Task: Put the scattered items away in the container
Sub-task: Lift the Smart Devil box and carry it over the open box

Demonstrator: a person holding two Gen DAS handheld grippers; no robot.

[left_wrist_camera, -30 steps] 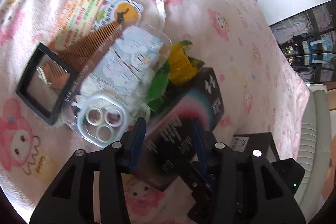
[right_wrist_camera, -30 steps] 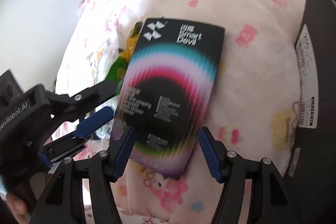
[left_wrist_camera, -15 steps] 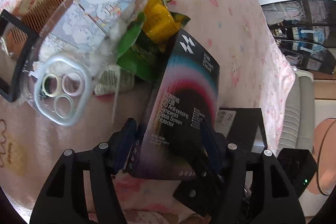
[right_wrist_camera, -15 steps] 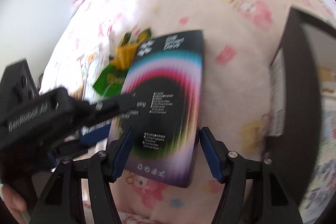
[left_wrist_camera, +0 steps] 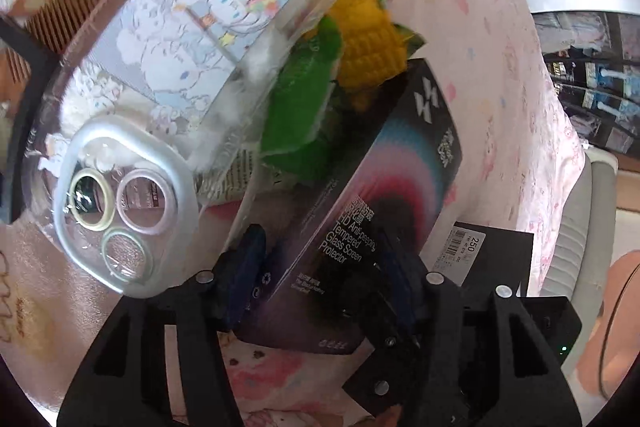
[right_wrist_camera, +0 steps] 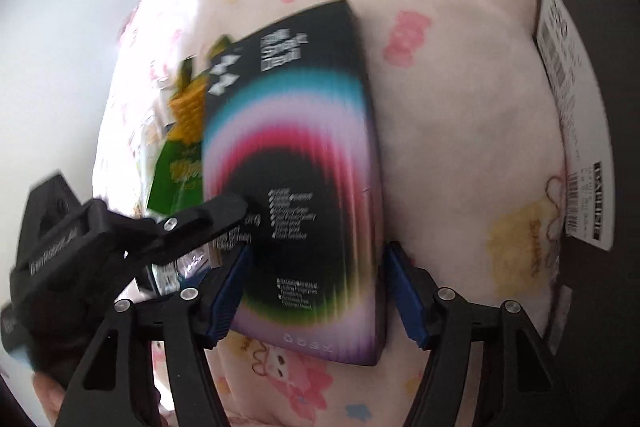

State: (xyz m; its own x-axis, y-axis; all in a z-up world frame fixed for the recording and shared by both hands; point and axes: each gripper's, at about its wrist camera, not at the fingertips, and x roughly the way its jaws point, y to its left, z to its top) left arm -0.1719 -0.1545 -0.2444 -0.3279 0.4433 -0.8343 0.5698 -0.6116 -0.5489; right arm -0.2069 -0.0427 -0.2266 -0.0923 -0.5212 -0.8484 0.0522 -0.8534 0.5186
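Between the jaws of both grippers sits the flat black cardboard screen-protector box (right_wrist_camera: pixel 296 183) with its rainbow arc print, tilted up off the pink cartoon-print blanket (right_wrist_camera: pixel 460 131). The right gripper (right_wrist_camera: pixel 316 291) straddles the box's near end, jaws opening, pads not visibly pressing. The left gripper (left_wrist_camera: pixel 320 267) comes in from the side, jaws closing around the box's long edges, probably to take it over for carrying; whether its pads press yet I cannot tell. Beyond the left jaws lie a clear plastic phone case (left_wrist_camera: pixel 120 203) and a green-and-yellow corn snack packet (left_wrist_camera: pixel 340 67). Right of the right jaws stands the black container (right_wrist_camera: pixel 592 115), likely the destination.
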